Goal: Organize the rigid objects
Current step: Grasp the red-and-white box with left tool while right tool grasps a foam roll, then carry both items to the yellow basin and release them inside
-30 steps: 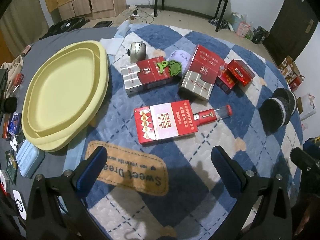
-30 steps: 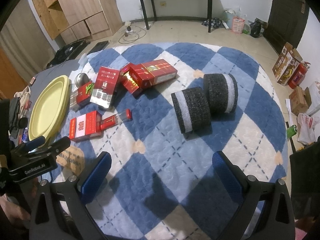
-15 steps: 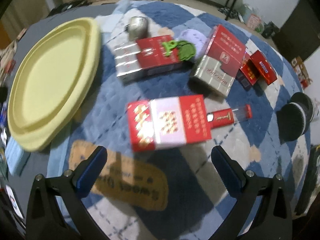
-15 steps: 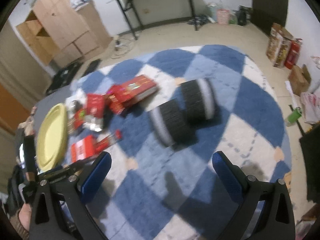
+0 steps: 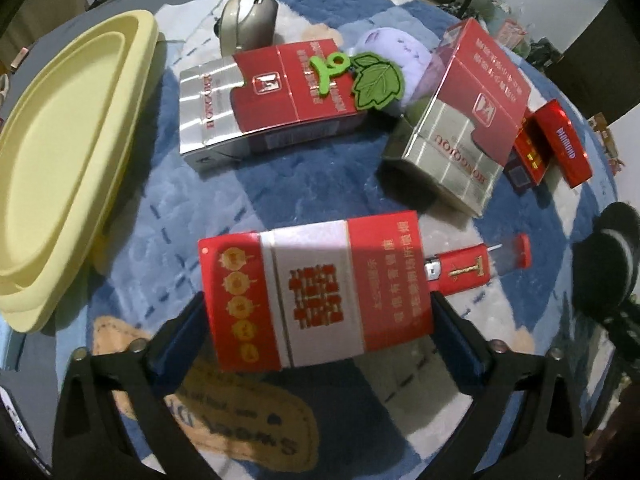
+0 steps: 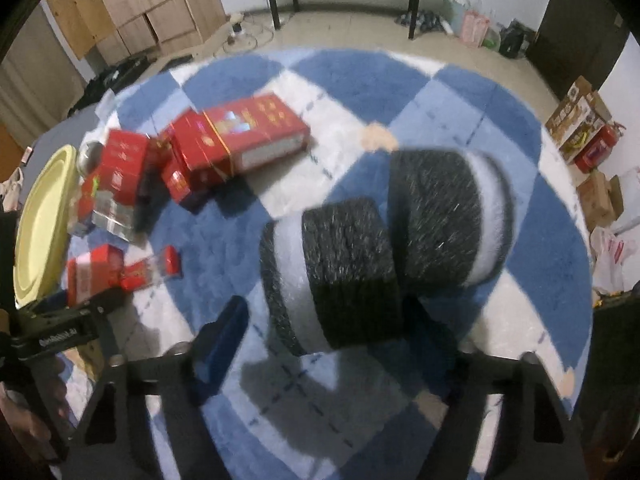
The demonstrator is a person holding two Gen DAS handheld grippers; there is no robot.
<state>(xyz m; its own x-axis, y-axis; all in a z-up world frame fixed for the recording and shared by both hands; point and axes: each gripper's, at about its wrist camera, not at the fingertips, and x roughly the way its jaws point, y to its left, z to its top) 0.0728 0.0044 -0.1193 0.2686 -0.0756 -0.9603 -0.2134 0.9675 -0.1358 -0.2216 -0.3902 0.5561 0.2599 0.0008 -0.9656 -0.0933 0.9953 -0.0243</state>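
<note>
A red and white carton [image 5: 316, 280] lies on the blue and white rug [image 5: 280, 184]. My left gripper [image 5: 318, 300] points down over it. Its jaws are closing, and both pads touch the carton's short ends. A red lighter tube [image 5: 476, 268] lies against the carton's right end. In the right wrist view, a black and white foam roll [image 6: 344, 268] sits between the fingers of my right gripper [image 6: 328, 312], whose jaws are closing. A gap shows between the left finger [image 6: 224, 332] and the roll. The right finger is mostly hidden behind the roll. A second foam roll [image 6: 440, 220] touches the first.
A yellow tray [image 5: 60, 128] lies at the rug's left edge. Two silver and red cartons [image 5: 260, 100] [image 5: 460, 128], a green leaf clip [image 5: 360, 76], a purple soft thing [image 5: 396, 52], a grey mouse [image 5: 248, 20] and small red boxes [image 5: 560, 144] crowd the far side. Another red carton [image 6: 248, 132] lies beyond.
Both grippers have come down toward the rug. The left one now straddles the red and white carton. The right one has narrowed around the near foam roll.
</note>
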